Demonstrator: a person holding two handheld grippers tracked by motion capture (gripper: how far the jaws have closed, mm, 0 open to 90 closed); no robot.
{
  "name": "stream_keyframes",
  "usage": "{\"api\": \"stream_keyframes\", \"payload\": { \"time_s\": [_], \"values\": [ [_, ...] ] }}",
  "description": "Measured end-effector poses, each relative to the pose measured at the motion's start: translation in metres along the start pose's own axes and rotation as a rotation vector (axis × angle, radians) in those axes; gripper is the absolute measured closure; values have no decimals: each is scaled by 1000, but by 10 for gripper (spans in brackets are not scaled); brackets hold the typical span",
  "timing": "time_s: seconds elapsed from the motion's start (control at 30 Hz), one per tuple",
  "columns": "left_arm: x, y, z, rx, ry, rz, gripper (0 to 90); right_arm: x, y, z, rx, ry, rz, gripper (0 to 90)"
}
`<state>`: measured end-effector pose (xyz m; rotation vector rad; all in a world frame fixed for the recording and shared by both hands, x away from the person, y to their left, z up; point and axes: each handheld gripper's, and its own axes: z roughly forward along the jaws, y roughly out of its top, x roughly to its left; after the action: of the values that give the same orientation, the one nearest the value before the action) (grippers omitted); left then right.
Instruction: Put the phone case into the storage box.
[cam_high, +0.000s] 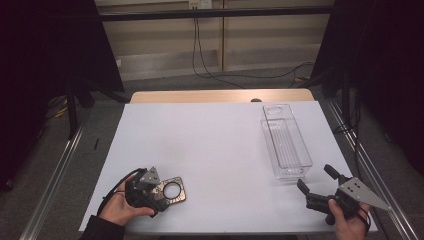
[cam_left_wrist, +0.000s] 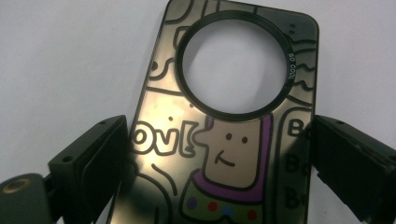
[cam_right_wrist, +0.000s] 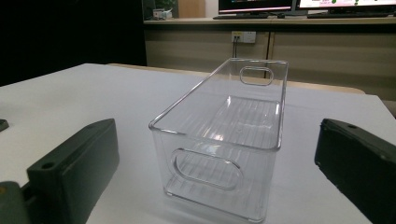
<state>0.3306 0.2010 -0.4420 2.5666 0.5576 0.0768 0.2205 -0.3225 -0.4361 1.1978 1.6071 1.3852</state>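
A dark phone case (cam_high: 172, 190) with a round cutout and a cartoon drawing lies flat near the table's front left. In the left gripper view the case (cam_left_wrist: 224, 154) sits between the two jaws, whose pads meet its long edges. A hand holds my left gripper (cam_high: 162, 194) (cam_left_wrist: 219, 123) low over it. My right gripper (cam_high: 314, 176) (cam_right_wrist: 218, 126) is held at the front right with its jaws wide apart and nothing between them. It points at the near end of a clear plastic bin (cam_high: 287, 172) (cam_right_wrist: 215, 172), which is a short way off and empty.
The white table top (cam_high: 215, 150) has a wooden edge (cam_high: 220, 96) at the back. Metal rails (cam_high: 367, 165) run along both sides. Cables (cam_high: 200, 65) lie on the floor beyond, in front of a panelled wall.
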Motion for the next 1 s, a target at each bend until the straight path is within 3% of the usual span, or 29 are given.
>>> {"api": "stream_keyframes", "payload": {
  "time_s": [0.13,0.57,0.77,1.0],
  "values": [
    [-1,1,-2,2,-1,-4,114,0,0,1,2,1,-1,0],
    [-2,0,-3,-26,10,-26,125,-1,0,0,2,-1,0,0],
    [-3,0,-4,-31,22,-56,125,0,0,0,2,1,-1,0],
    [1,-1,-8,-86,27,-97,125,-1,0,0,2,0,-1,0]
  ]
}}
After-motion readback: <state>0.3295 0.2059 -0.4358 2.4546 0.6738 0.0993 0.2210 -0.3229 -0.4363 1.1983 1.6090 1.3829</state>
